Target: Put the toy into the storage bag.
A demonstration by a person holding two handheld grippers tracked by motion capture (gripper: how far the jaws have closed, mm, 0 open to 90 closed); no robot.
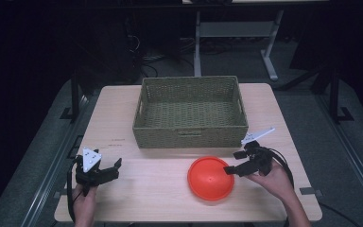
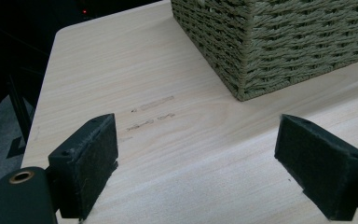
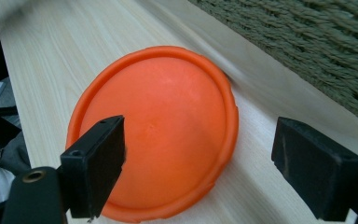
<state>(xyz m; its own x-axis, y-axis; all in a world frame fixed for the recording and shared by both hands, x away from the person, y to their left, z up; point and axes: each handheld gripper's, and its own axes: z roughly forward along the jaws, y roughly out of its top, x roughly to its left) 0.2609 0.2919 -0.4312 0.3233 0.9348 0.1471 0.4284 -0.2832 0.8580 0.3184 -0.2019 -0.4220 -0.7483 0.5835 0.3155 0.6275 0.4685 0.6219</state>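
An orange round disc lies flat on the wooden table, in front of a green woven basket that looks empty. My right gripper hovers at the disc's right edge, open, its jaws wide apart with one jaw over the rim; the right gripper view has the disc between and beyond the jaws. My left gripper rests open near the table's front left corner, with bare wood between its jaws. In the left gripper view a basket corner stands ahead to the right.
The table's left edge drops to a dark floor. Faint pencil marks sit on the wood left of the basket. A white desk frame stands behind the table.
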